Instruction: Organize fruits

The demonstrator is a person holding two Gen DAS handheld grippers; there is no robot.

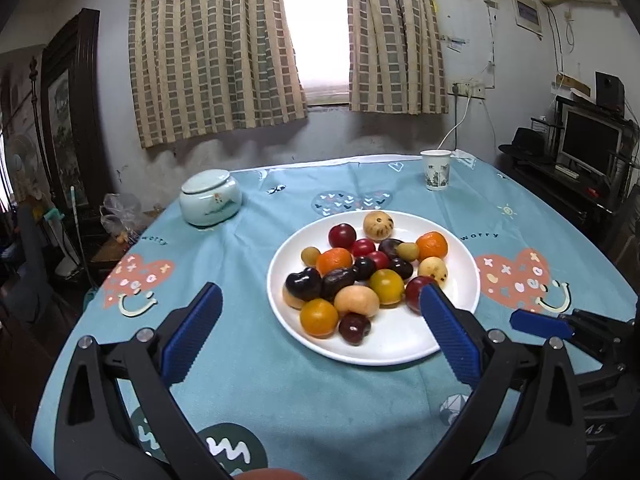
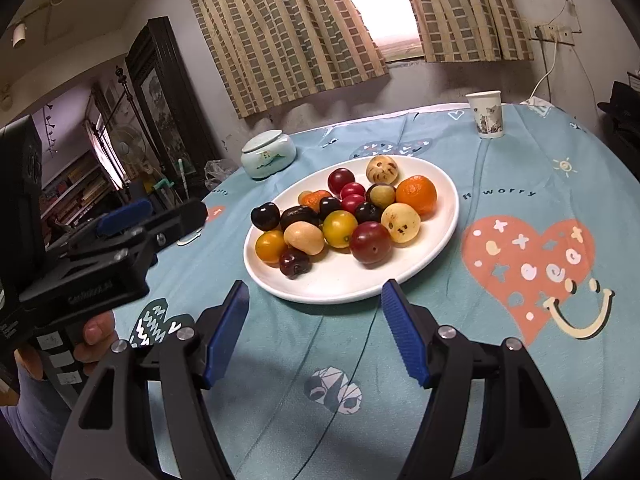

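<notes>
We face a heaped fruit plate.
Our left gripper and right gripper gape empty; the plate's oval runs left-right.

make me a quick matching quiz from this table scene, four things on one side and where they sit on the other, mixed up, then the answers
Things:
1. paper cup
2. lidded ceramic jar
3. white plate
4. left gripper

Places:
A. middle of the table, holding the fruits
B. far right of the tablecloth, near the wall
C. far left of the tablecloth, left of the plate
D. open, at the plate's near edge, holding nothing

Pairs: 1-B, 2-C, 3-A, 4-D
</notes>
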